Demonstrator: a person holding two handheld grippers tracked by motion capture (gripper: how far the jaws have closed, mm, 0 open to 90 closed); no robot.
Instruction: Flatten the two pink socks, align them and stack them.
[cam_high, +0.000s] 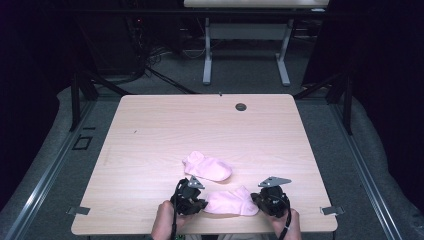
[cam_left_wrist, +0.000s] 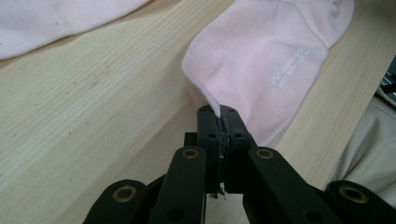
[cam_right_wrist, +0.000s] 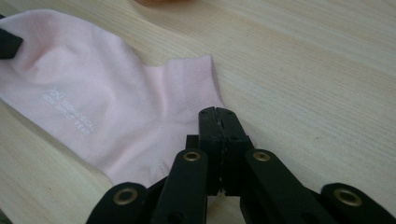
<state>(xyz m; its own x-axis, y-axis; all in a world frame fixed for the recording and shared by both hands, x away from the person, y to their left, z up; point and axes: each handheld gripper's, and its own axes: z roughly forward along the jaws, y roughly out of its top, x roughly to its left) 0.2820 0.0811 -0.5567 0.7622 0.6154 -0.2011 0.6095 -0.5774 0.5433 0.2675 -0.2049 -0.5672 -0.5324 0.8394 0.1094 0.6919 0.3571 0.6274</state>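
high view: near pink sock (cam_high: 231, 202) between left tool (cam_high: 196, 198) and right tool (cam_high: 261, 199)

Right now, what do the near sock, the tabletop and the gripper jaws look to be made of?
Near sock: soft pink knit fabric, matte; ribbed cuff, fine weave and a white printed logo show. Likely cotton blend, can't confirm.
Tabletop: pale wood-grain surface, low sheen; probably laminate rather than solid wood.
Left gripper and right gripper: black matte links, plastic or coated metal, with brass-coloured pivot pins.

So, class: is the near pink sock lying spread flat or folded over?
Spread flat: the near sock lies open on the table, printed side up, each end pinched by closed jaws.
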